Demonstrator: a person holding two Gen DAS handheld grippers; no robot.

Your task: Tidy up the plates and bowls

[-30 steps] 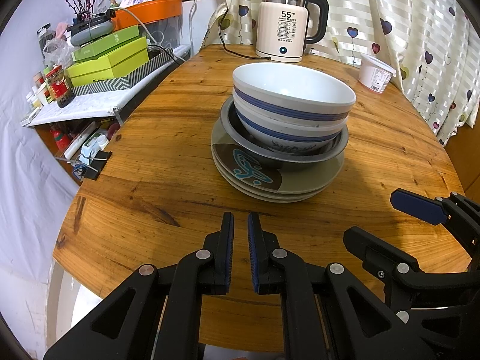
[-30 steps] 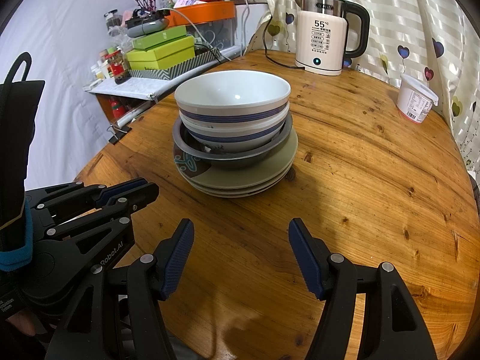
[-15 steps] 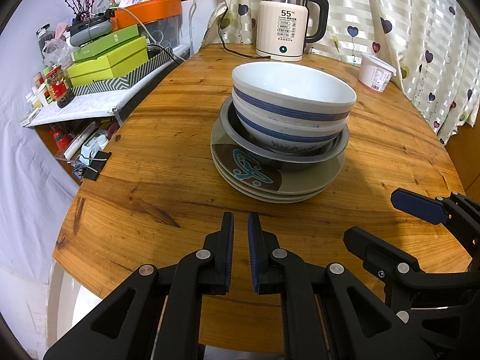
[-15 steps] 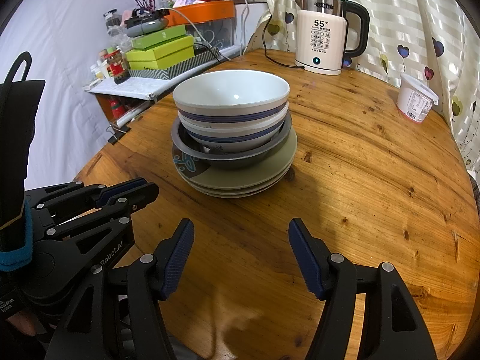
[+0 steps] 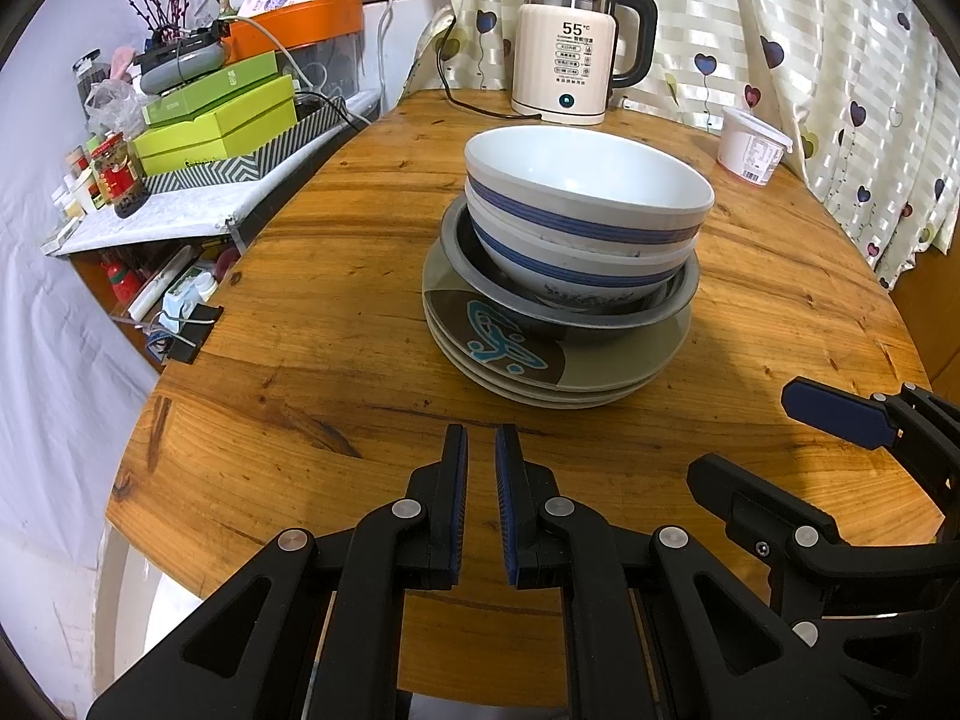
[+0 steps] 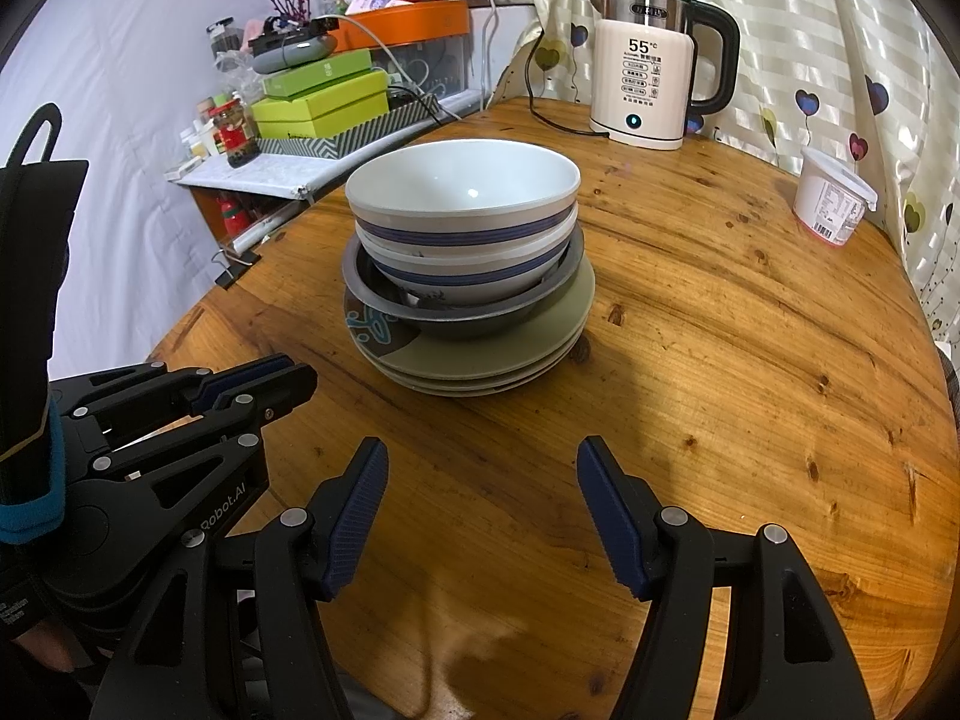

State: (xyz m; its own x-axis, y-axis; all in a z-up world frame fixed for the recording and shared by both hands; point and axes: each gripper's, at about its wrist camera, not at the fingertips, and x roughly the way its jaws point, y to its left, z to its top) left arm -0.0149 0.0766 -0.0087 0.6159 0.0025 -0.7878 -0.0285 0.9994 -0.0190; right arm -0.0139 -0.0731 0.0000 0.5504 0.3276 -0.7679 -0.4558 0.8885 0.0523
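On kettle (image 5: pixel 567 54) display: "55°C"

Left gripper (image 5: pixel 480 468), right gripper (image 6: pixel 480 504): black frames, blue ribbed pads, silver screws; black sleeve (image 6: pixel 27 324), blue cuff

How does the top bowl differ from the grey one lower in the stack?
The top bowl is white with a blue band; the grey bowl is plain dark grey. The top bowl is empty; the grey bowl holds the white bowls and rests on the plates. Both sit upright in one stack.
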